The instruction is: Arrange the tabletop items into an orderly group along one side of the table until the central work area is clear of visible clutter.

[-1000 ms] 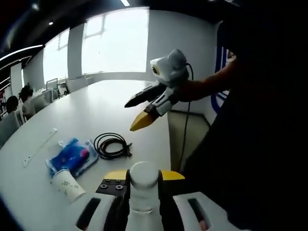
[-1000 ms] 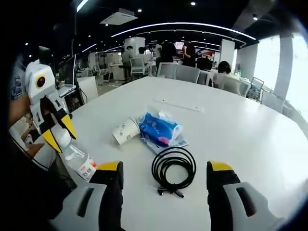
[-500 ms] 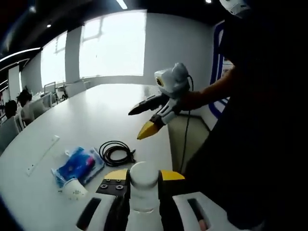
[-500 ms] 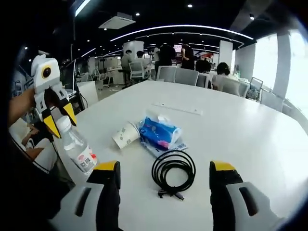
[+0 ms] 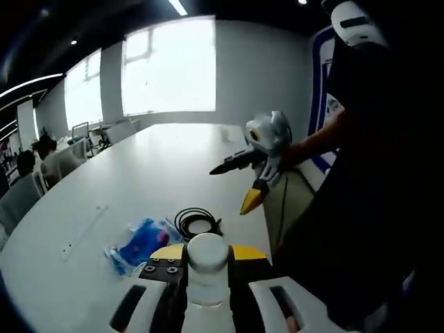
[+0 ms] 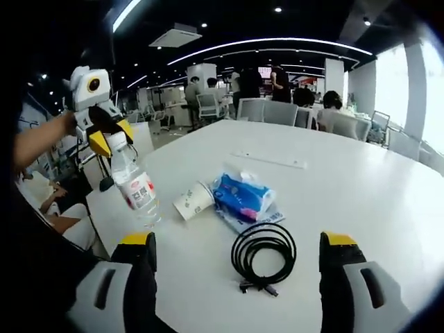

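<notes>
My left gripper (image 5: 208, 253) is shut on a clear water bottle (image 5: 207, 258), whose white cap sits between the jaws. In the right gripper view that left gripper (image 6: 113, 137) holds the bottle (image 6: 135, 189) by its neck, tilted, with its base low over the table's near left edge; I cannot tell if it touches. A paper cup (image 6: 193, 201) lies on its side next to a blue tissue pack (image 6: 243, 198). A coiled black cable (image 6: 263, 253) lies in front of them. My right gripper (image 6: 237, 244) stands open above the cable and hovers over the table (image 5: 232, 187).
A thin white strip (image 6: 269, 159) lies farther out on the white table (image 6: 361, 187). Chairs and seated people (image 6: 333, 104) line the far side. A person's arm (image 6: 38, 139) carries the left gripper. The cable (image 5: 196, 222) and tissue pack (image 5: 142, 239) lie near the table's edge.
The left gripper has carried the bottle up and in from beyond the table's edge to a spot beside the cup. Both views have shifted with the hands; the right gripper stays open.
</notes>
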{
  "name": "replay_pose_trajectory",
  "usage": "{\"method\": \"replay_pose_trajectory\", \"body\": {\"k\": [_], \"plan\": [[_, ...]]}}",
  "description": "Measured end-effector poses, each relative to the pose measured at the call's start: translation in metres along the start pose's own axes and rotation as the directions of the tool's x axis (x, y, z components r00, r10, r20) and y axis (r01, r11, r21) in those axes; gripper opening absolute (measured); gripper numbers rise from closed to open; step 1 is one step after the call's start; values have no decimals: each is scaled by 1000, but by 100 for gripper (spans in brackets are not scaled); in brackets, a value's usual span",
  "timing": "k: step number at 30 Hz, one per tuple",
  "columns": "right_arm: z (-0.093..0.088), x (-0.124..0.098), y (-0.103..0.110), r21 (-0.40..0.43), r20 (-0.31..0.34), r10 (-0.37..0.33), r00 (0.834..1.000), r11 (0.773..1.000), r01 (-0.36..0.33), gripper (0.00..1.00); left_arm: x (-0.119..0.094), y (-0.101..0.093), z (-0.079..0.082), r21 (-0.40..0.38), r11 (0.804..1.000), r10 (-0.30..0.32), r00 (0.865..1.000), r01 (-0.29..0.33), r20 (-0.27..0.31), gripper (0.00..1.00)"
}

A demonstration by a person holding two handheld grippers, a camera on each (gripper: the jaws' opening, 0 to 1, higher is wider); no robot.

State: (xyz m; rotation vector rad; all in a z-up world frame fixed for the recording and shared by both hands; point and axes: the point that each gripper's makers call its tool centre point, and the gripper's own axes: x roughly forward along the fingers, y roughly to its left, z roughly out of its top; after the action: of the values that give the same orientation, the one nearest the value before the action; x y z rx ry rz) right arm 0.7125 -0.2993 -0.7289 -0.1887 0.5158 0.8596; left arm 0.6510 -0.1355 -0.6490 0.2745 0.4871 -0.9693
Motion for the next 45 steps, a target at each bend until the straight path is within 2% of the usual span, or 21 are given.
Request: {"method": "replay_pose_trajectory", "body": {"k": [11, 16, 21, 28, 36, 45], "plan": [[-5, 5, 6, -13, -30, 31, 999, 999, -32, 100, -32, 52, 7, 9, 995, 96, 995, -96, -17, 18], [-2, 8, 4, -11, -17, 27, 999, 1000, -28, 99, -36, 74, 2, -12, 992, 126, 992, -126, -17, 18], [-5, 13, 5, -24, -35, 36, 999, 999, -37, 99, -36, 91, -3, -31, 990, 137, 990, -138, -20, 18], [-6, 22, 1, -28, -42, 32, 999, 999, -33, 99, -35, 120, -24, -29, 990, 137, 989, -138, -50, 18], [-10, 31, -3, -26, -65, 23, 998, 999, -25, 99, -31, 143, -44, -27, 990, 137, 988, -139, -69, 18], [-11, 43, -7, -25, -84, 11, 996, 1000, -13, 99, -18, 158, -62, -42, 993, 108, 987, -114, -123, 18]]}}
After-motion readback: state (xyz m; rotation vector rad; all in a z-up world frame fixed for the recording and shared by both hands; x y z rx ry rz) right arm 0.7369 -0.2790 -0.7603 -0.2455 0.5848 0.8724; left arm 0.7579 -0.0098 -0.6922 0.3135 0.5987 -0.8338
